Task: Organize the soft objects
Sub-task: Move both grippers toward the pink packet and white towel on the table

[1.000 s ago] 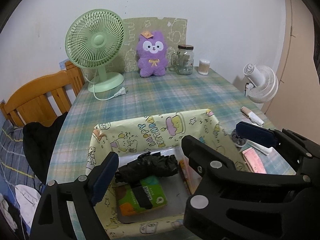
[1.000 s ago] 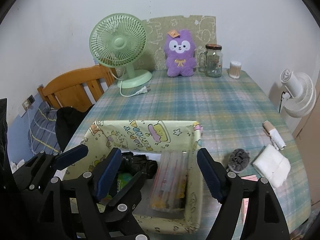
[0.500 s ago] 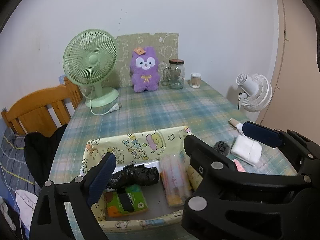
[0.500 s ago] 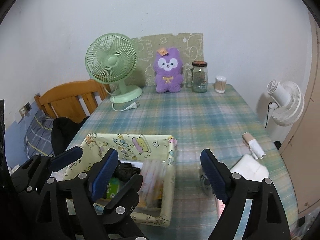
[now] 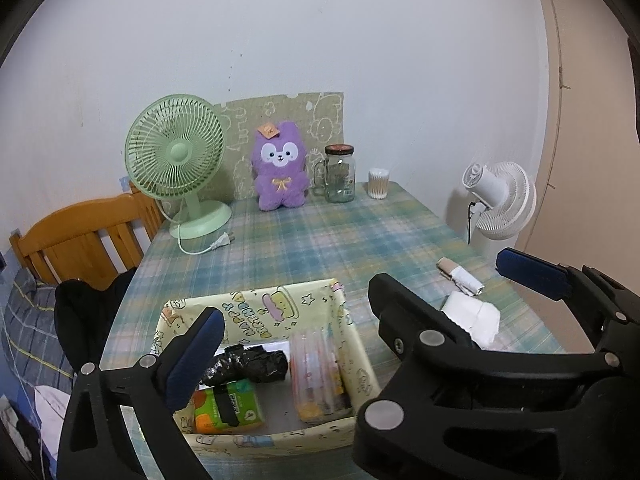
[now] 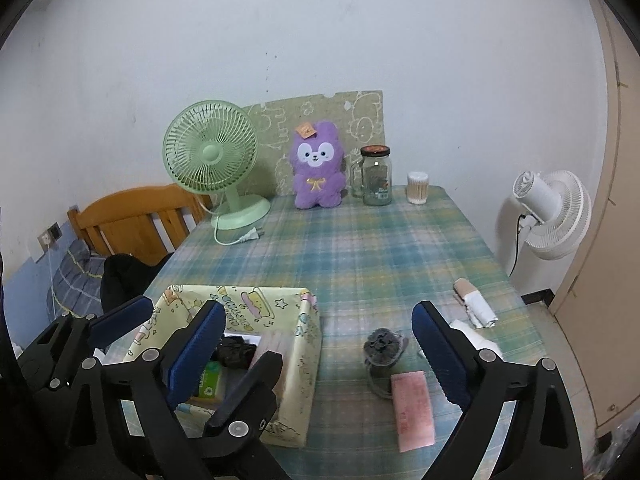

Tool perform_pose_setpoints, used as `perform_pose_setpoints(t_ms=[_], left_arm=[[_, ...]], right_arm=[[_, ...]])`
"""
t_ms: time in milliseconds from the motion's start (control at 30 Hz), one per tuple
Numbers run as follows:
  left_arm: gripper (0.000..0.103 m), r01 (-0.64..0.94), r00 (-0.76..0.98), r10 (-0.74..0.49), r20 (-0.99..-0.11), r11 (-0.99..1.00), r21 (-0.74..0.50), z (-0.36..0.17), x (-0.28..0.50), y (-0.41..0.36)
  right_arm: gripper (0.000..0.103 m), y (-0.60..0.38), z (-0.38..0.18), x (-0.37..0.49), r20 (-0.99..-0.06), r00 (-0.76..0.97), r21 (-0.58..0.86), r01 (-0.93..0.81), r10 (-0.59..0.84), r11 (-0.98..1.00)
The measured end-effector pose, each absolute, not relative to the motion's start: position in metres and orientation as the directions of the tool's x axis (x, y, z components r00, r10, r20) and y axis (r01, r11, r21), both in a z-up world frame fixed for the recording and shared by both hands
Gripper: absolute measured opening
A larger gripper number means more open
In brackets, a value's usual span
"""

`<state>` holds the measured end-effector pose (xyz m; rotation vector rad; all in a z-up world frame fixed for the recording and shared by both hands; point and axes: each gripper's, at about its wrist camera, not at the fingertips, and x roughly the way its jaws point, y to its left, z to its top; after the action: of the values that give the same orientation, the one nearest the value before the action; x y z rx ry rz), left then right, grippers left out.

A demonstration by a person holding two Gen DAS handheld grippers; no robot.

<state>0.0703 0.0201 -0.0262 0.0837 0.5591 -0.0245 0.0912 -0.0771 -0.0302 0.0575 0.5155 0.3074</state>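
Observation:
A yellow cartoon-print fabric box (image 5: 256, 312) (image 6: 308, 332) sits at the table's near left. It holds a black crumpled bag (image 5: 248, 366), a green tissue pack (image 5: 228, 404) and a clear pink-striped pack (image 5: 316, 372). A grey scrunchie (image 6: 382, 346), a pink pack (image 6: 412, 410), a folded white cloth (image 5: 474, 318) and a small rolled cloth (image 6: 474, 306) lie on the table to the right. My left gripper (image 5: 356, 308) is open above the box. My right gripper (image 6: 316, 356) is open, raised between the box and the scrunchie.
A purple plush (image 5: 280, 172), a green desk fan (image 5: 178, 160), a glass jar (image 5: 340, 174) and a cotton-swab tub (image 5: 378, 184) stand at the table's far edge. A white fan (image 6: 554, 216) stands off the right edge. A wooden chair (image 5: 80, 240) is at left.
Both grippers have pulled back and up from the box, so more of the table and wall shows. Both stay open and empty.

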Motion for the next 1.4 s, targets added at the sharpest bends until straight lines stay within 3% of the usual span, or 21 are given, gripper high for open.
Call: perform_pose_setpoints(t_ms=[767,1400], left_arm=[[0.103,0.05,0.877,-0.024,-0.48,0.998,0.042,-0.016,0.056,-0.038],[0.103,0.047,0.866,-0.027,-0.499,0.998,0.028,-0.049,0.066,-0.083]], right_arm=[[0.103,-0.139,-0.016,0.075,-0.409,0.875,0.112,-0.232,0.257,0.966],[0.103,-0.187,-0.052,0.086,-0.445,0.87,0.113,-0.18,0.212,0.977]])
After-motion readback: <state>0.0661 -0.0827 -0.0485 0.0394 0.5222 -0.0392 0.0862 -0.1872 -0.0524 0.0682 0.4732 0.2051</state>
